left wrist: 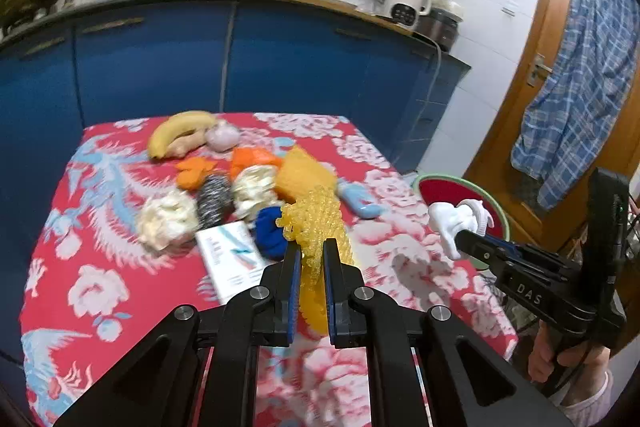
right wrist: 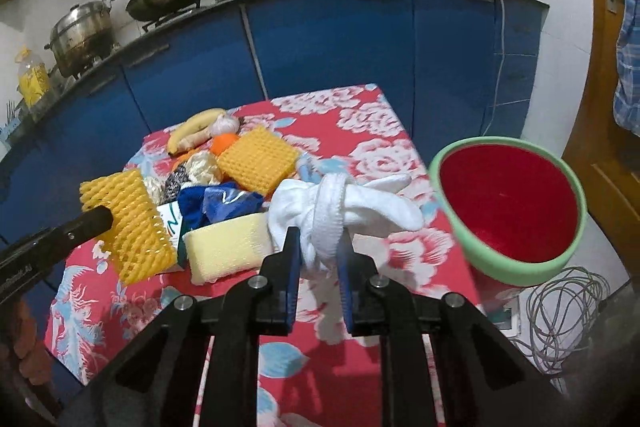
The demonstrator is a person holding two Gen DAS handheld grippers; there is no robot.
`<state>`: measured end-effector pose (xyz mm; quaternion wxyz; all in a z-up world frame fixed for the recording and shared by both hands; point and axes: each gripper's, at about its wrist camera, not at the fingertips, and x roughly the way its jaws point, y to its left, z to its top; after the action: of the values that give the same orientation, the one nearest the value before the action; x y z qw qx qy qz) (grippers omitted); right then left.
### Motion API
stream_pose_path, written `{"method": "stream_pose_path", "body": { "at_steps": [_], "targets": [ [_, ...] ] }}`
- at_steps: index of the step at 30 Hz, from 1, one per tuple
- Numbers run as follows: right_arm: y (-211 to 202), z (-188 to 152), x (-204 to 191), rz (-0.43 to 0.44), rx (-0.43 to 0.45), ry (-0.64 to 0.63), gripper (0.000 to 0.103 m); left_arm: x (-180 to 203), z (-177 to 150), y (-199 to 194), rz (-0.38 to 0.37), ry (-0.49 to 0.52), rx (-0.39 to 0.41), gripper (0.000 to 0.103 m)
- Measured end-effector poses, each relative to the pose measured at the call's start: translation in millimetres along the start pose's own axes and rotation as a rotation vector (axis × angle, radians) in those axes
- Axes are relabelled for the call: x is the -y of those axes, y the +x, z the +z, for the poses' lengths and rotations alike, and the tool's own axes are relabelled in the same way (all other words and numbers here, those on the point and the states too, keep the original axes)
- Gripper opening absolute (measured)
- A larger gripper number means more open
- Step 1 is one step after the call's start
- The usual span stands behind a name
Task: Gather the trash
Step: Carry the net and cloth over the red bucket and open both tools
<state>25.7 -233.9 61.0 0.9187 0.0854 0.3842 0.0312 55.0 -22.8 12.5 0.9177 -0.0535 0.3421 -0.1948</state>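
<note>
Bin (right wrist: pixel 568 183) placement decides the coming move — the red bucket with the green rim stands off the desk's (right wrist: pixel 380 131) right edge, lower than the cloth, its mouth tilted open toward the right gripper (right wrist: pixel 318 247). That gripper's fingers are pinched on a knotted white glove (right wrist: pixel 344 211), which hangs above the desk just left of the bin's rim, its limp fingers trailing toward the bin. So the right hand is plainly the nearer one; a short carry to the right should bring the glove over the mouth.

The left gripper (left wrist: pixel 312 251) is pressed tight on a yellow foam net (left wrist: pixel 316 223) (the fruit-wrap kind), held up clear of the desk, its long axis running up and away along the fingers. From the left wrist view the bin (left wrist: pixel 500 211) lies well to the right, beyond the right gripper (left wrist: pixel 460 237) and its glove (left wrist: pixel 456 219) — the left hand would have to cross behind or wait its turn, I judge.

Remaining clutter sits mid-desk: banana (left wrist: pixel 180 131), scourer (left wrist: pixel 216 201), sponge (right wrist: pixel 228 247), blue cloth (right wrist: pixel 216 205)
</note>
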Motion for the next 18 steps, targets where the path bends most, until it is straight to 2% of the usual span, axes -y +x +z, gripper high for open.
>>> {"method": "stream_pose_path", "body": {
  "at_steps": [6, 18],
  "targets": [
    [-15, 6, 31, -0.036, 0.028, 0.033, 0.020, 36, 17, 17, -0.071, 0.036, -0.036, 0.010],
    [-14, 8, 101, -0.073, 0.047, 0.130, 0.020, 117, 39, 75, -0.146, 0.162, -0.094, 0.010]
  ]
}}
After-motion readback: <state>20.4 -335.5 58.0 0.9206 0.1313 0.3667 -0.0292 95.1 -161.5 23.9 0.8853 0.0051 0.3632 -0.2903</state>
